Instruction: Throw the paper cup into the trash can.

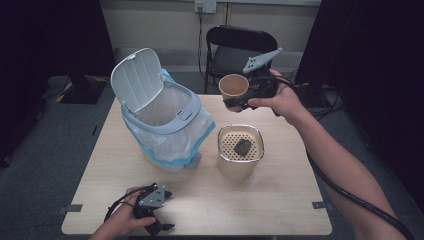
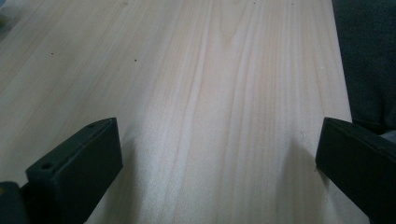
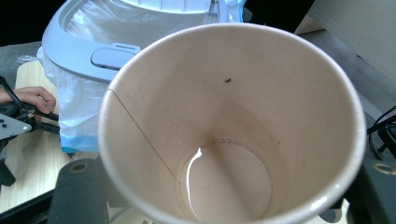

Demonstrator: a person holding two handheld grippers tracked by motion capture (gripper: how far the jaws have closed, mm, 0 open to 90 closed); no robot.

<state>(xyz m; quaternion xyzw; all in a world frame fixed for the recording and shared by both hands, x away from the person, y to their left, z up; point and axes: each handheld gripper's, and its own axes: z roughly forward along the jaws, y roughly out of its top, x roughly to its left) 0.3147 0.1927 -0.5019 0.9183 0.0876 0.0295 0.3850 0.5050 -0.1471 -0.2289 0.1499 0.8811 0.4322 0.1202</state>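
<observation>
The table (image 1: 280,200) carries, toward its far left, a grey-white bin (image 1: 165,125) with its lid flipped up and a plastic liner bag spilling over the rim, its mouth open to the ceiling. Right of it stands a cream strainer pot (image 1: 240,157) with a perforated insert, on which a dark wet lump (image 1: 242,147) lies. Above the table's far edge, just beyond that pot, the right tool (image 1: 240,102) grips a paper cup (image 1: 233,86) by its wall, the jaws pinched close on it; the cup is tilted, its long axis leaning so the mouth faces back toward the person. In the right gripper view the cup (image 3: 233,126) is nearly empty, with a thin film of liquid at the bottom and a speck on the inner wall. The bin's mouth lies to the left of the cup and lower, near enough that a sideways carry by the right hand should bring it over the opening, and this hand is clearly the nearer one. The left tool (image 1: 157,220) rests at the near edge of the table, jaws spread wide with nothing between them.
</observation>
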